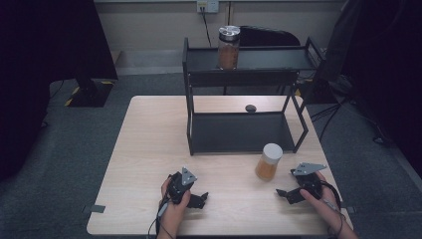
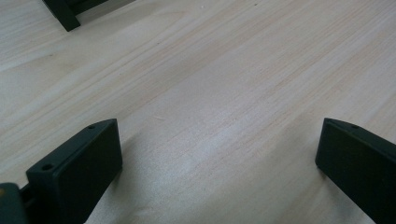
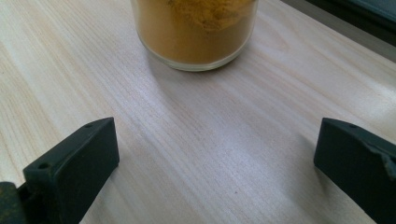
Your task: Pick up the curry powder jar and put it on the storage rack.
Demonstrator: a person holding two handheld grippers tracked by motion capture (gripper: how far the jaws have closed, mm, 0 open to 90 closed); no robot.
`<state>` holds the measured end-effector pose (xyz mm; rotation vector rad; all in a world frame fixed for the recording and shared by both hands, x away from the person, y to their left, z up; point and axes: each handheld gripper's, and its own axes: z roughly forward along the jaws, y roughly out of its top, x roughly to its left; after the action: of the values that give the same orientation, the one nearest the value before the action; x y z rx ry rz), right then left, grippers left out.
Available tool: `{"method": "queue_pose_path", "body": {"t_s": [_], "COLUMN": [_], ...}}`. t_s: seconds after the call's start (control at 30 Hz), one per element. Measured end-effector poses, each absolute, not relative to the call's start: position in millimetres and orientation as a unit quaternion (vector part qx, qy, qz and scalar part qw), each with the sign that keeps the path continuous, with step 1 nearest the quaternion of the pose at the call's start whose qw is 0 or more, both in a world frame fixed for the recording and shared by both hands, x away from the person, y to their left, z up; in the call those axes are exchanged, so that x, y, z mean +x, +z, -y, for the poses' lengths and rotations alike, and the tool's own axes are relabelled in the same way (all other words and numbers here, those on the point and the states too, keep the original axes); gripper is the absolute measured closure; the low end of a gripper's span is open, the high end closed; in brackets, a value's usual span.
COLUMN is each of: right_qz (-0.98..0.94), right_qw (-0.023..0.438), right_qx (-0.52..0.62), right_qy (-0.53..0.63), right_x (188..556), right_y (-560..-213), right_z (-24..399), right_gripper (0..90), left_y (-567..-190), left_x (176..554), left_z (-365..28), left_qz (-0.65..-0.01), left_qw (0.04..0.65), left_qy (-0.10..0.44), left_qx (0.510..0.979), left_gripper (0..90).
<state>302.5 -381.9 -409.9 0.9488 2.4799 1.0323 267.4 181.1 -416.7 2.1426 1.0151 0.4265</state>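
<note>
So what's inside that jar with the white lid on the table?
The jar holds an orange-brown powder, filling most of it. The white lid hides the powder's top surface.

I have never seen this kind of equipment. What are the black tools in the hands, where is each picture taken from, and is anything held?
A person holds two hand-operated grippers, the left gripper and the right gripper. The high view looks down on the wooden table. Each of the other two pictures comes from a camera riding on one gripper, looking along its black jaws. On the table stand a black shelf rack and a white-lidded jar of orange powder; another jar stands on the rack's top shelf. Both grippers are open and hold nothing.
</note>
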Motion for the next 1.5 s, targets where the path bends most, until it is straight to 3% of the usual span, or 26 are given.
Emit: {"method": "queue_pose_path", "body": {"t_s": [0.73, 1.5], "right_qz": [-0.856, -0.847], "right_qw": [0.123, 0.129], "right_qx": [0.333, 0.326], "right_qy": [0.376, 0.4], "right_x": [311, 318], "right_y": [-400, -389], "right_z": [394, 391], "right_gripper": [2.1, 1.9], "left_y": [-417, -417], "left_x": [268, 267], "left_z": [-181, -181], "left_qz": [-0.393, -0.393], "left_qw": [0.358, 0.358], "left_qy": [0.165, 0.165], "left_qx": [0.831, 0.831], "left_gripper": [0.1, 0.1]}}
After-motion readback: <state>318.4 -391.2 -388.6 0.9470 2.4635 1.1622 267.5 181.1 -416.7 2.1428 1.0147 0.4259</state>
